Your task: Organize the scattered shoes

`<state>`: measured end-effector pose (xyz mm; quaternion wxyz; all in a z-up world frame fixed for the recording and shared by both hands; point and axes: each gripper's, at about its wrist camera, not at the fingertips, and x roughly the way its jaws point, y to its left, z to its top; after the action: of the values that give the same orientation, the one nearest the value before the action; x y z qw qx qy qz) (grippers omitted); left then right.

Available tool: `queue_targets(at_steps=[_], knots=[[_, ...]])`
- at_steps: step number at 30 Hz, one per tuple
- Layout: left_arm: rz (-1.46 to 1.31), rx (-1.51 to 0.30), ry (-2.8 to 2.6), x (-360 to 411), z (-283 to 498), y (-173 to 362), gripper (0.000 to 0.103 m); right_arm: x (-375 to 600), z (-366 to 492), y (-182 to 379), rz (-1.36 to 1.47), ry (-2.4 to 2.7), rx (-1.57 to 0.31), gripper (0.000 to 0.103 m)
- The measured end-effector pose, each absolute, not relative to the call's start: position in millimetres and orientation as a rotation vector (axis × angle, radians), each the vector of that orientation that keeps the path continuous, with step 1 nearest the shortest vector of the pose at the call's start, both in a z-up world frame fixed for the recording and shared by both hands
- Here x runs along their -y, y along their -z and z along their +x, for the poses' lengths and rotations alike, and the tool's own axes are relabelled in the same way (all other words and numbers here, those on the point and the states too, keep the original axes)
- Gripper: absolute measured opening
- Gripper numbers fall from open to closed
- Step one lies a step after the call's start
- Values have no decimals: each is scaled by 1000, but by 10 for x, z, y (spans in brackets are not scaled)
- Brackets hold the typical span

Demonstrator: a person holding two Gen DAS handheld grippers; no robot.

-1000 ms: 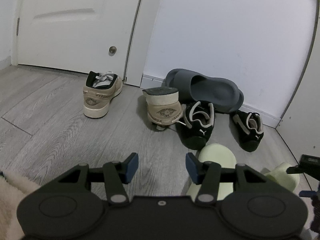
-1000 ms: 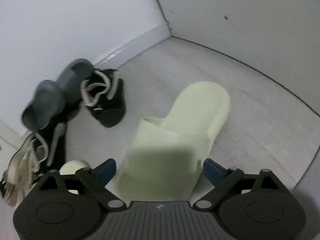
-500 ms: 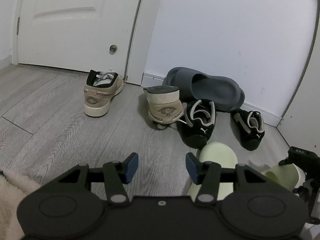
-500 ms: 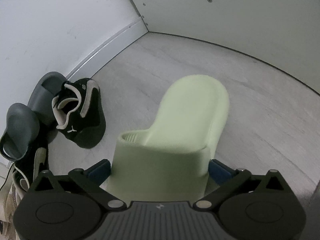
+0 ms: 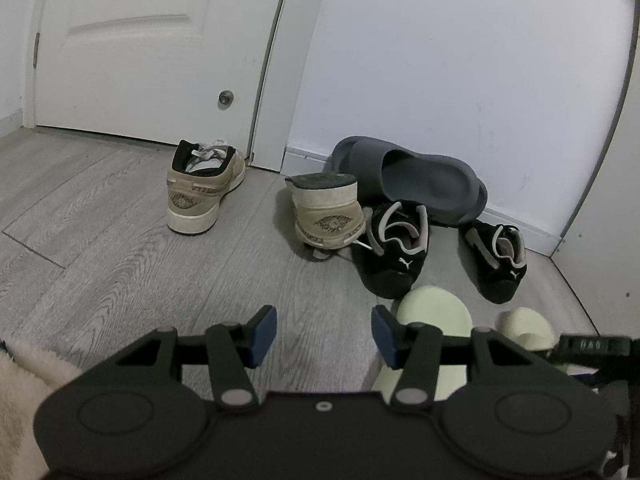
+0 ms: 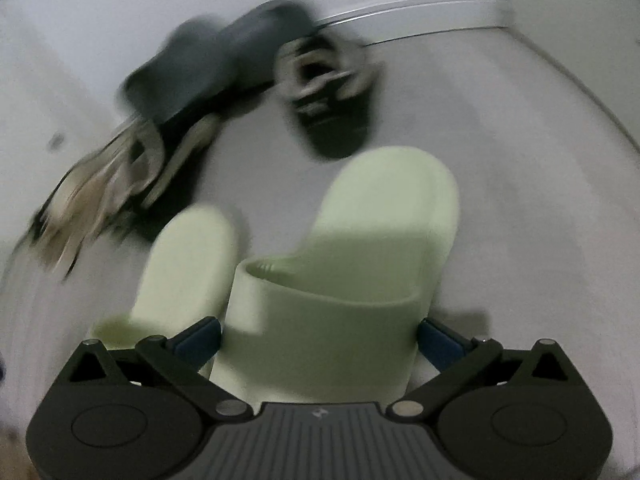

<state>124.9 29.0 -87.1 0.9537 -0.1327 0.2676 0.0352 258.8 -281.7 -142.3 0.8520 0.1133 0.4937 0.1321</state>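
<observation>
Slides come first, by the look of it: we have our right gripper (image 6: 320, 340) straddling the strap end of a pale green slide (image 6: 352, 280), one blue pad on each side of it. The picture is smeared by motion, so we cannot tell whether the pads already press the foam or merely flank it. Its mate, the second green slide (image 6: 188, 264), lies just beside it at nine o'clock, toe pointing the same way.

Our left gripper (image 5: 324, 334) hangs spread wide and empty over bare floor (image 5: 120, 264). From there, the second green slide (image 5: 434, 316) sits at three o'clock, a black sneaker (image 5: 394, 256) at one o'clock, and its partner (image 5: 500, 260) further round toward two. Behind them a grey slide (image 5: 420, 184) leans against the wall. One tan sneaker (image 5: 328, 216) is tipped sole-up at twelve; the other (image 5: 204, 196) stands upright at eleven, near the door (image 5: 140, 40).

We judge the step in hand to be pairing the green slides. Next we need a firm squeeze across the strap, then a short, level carry to set the slide parallel with its mate.
</observation>
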Motion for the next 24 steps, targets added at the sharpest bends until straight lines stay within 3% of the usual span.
queue_targets(at_steps=[15,24], knots=[[-306,-502,-68,-346,1172,785,54,2119,2363,1386,20,-607,-1084,103],[-425,-447,-86,-650,1056,612,54,1483,2198,1512,-47,-554,-1088,103]])
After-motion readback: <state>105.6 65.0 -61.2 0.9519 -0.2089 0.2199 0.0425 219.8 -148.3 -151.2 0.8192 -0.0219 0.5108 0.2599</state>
